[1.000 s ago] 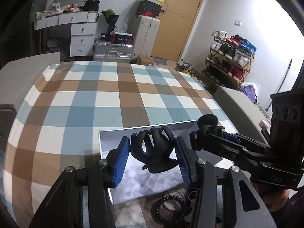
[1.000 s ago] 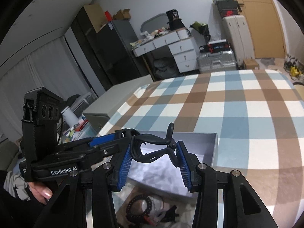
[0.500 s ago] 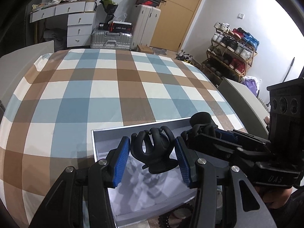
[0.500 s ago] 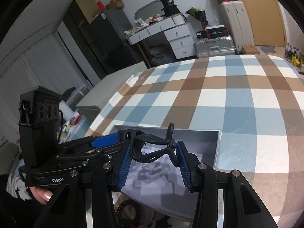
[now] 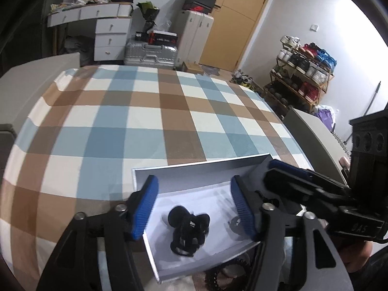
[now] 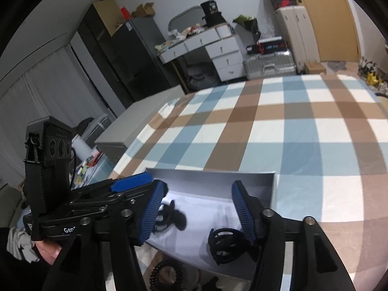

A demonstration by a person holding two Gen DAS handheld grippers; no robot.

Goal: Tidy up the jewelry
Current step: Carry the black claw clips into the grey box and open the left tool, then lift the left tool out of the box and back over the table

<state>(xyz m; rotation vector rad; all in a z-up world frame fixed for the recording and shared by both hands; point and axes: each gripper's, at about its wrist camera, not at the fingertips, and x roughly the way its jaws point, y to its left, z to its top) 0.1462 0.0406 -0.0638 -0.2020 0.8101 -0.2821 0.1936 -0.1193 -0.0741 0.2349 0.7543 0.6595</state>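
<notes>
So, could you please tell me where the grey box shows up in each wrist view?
Left wrist: grey box at lower centre, behind the open jaws.
Right wrist: the same box at lower centre, far wall above the jaws.
Shared landmark: the checked cloth under it.

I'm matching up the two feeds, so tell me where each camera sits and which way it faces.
Left wrist: on the left gripper, angled down over the gray box on the checked cloth; its jaws, just opened, stand over a black hair clip; right gripper at right.
Right wrist: on the right gripper, jaws likewise just opened over another clip; a hand shows at lower left.
Shared: box, cloth, desk, suitcases.
</notes>
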